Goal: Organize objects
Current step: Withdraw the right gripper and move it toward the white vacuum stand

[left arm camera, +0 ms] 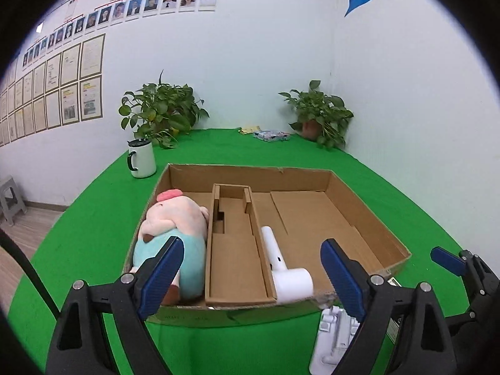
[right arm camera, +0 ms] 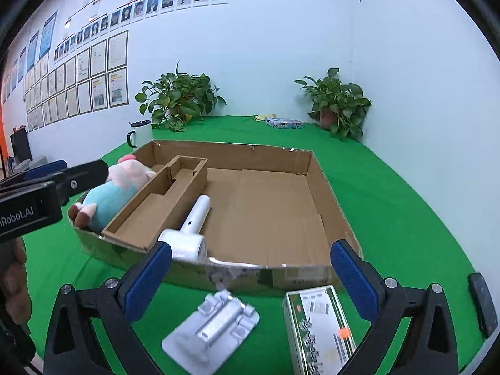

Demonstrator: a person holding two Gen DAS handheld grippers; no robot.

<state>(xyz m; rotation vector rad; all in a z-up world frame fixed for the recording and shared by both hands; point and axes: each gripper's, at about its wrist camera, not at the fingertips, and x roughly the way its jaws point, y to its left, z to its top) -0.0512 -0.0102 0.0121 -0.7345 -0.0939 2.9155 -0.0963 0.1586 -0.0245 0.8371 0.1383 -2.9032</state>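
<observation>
A: Nearest first. Left hand-held gripper (left arm camera: 251, 276): jaws spread wide, nothing between them. Right hand-held gripper (right arm camera: 251, 278): likewise wide apart and empty. Both hang over the near edge of the desk (right arm camera: 406, 206).

B: What lies beneath them?

A: Outside the box, on the green cloth: a white tray (right arm camera: 212, 328) just under the right gripper, and a green carton (right arm camera: 318, 328) beside it to the right. Both are still to be put away, in my judgement.

B: And inside the box (right arm camera: 328, 215)?

A: A hair dryer (right arm camera: 192, 231) lies in the large compartment, head against the near wall. A plush toy (right arm camera: 109, 193) fills the left compartment. The narrow insert (right arm camera: 162, 200) between them is empty.

B: Risks?

A: Three. The tray is thin and flat; pads coming down steeply may skid off it or bunch the cloth. The carton stands close to the box wall, so a wide approach could knock that wall and shift the contents. The grippers are near each other; crossing reaches could collide.

B: Farther back?

A: A mug (left arm camera: 142, 159), two plants (left arm camera: 162, 111), small packets (left arm camera: 270, 135) by the wall. All well apart from the work.
</observation>
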